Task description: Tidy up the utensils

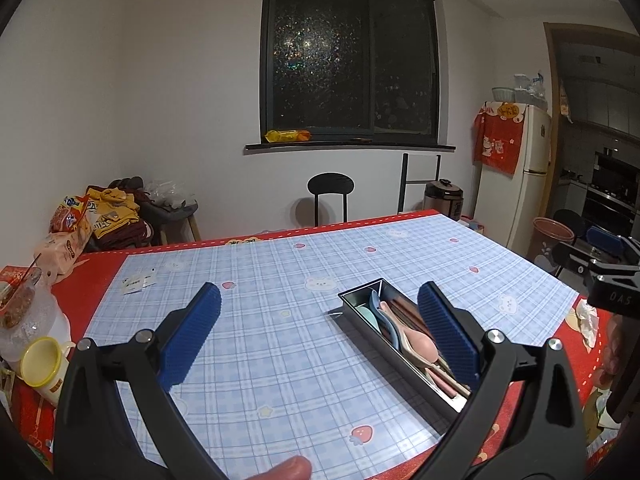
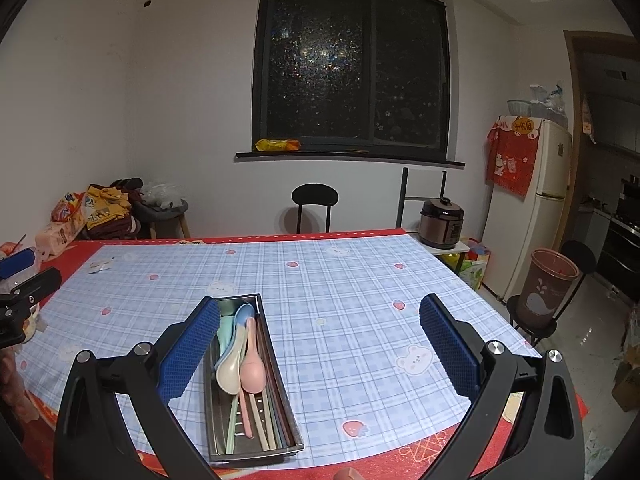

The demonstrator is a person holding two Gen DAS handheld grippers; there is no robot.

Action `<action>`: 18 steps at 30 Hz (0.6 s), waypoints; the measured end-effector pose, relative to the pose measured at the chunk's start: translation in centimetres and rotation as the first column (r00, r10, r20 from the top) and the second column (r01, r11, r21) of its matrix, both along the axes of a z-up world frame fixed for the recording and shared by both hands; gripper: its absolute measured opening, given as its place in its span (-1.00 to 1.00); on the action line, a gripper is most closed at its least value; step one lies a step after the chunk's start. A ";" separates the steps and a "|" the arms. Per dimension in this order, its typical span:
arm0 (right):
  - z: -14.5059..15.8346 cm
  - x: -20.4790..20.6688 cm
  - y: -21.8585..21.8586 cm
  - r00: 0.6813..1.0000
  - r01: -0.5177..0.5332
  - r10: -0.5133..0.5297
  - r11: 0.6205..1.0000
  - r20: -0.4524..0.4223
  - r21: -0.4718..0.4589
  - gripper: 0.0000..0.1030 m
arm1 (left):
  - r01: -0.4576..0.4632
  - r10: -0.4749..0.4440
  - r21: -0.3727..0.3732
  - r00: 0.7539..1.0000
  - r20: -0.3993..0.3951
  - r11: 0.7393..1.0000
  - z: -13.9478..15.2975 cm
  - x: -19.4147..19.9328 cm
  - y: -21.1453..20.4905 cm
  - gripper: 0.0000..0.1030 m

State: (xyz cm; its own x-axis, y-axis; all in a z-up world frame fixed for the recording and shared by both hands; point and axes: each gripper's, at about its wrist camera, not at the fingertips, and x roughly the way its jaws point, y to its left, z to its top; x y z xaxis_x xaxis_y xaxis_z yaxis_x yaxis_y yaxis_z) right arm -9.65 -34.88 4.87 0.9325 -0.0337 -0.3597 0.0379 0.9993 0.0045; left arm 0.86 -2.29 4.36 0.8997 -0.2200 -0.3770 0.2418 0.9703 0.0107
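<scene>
Night-dark kitchen, checked tabletop point(image 2: 360, 280) carrying a steel tray point(image 2: 216, 400) near its front edge. Spoons point(image 2: 244, 368) and chopsticks point(image 2: 276, 412) inside: light, stiff, slippery; best pinched mid-handle. Left tool point(image 1: 320, 332) and right tool point(image 2: 320, 336) both released, gaping, empty.

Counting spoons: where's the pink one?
In the metal tray near the table's front edge, the pink spoon lies beside the cream spoon.

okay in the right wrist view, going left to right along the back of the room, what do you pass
Pile of clothes → black chair → rice cooker → fridge → brown bin.
</scene>
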 end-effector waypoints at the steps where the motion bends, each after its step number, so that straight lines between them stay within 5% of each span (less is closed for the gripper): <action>1: 0.0 0.0 0.0 1.000 -0.003 0.003 1.000 0.000 0.002 0.89 | 0.001 -0.001 0.003 1.000 -0.001 1.000 0.0 0.0 0.0 0.89; 18: 0.1 0.1 -0.7 1.000 0.026 -0.026 1.000 0.007 0.003 0.89 | 0.022 -0.022 0.012 1.000 0.000 1.000 0.0 0.3 -0.8 0.89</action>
State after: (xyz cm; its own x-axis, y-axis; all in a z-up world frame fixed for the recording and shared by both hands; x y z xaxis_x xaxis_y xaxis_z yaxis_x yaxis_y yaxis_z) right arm -9.55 -35.54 4.99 0.9337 -0.0566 -0.3535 0.0633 0.9980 0.0075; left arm 1.16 -3.04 4.36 0.8949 -0.2353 -0.3792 0.2630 0.9645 0.0221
